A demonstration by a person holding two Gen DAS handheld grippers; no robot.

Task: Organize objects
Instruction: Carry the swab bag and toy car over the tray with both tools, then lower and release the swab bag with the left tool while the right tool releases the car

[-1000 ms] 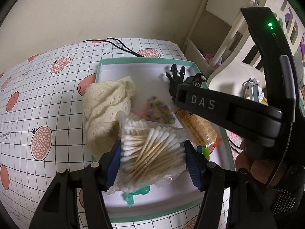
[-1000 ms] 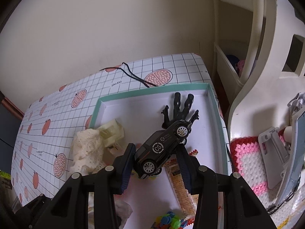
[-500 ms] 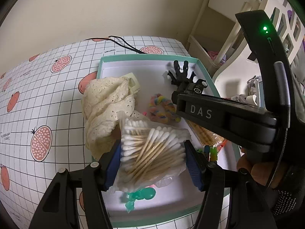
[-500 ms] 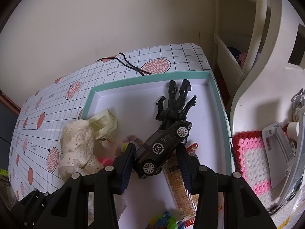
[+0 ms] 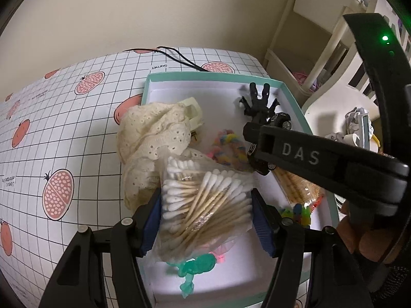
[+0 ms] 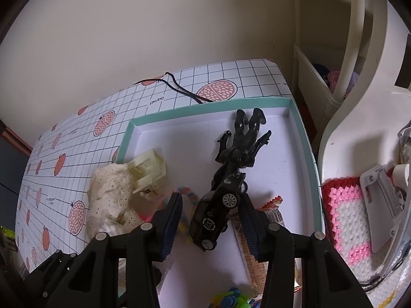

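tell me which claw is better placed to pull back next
Right. The right claw is open, and the car looks set down in the box. The left claw is shut on the swabs.

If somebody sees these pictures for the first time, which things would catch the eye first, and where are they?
First, the clear plastic bag of wooden cotton swabs, clamped in the left tongs above the near end of the shallow white tray with a teal rim. Next, the small black toy car between the fingers of the right tongs, just in front of the black plastic figurine lying at the tray's far end.
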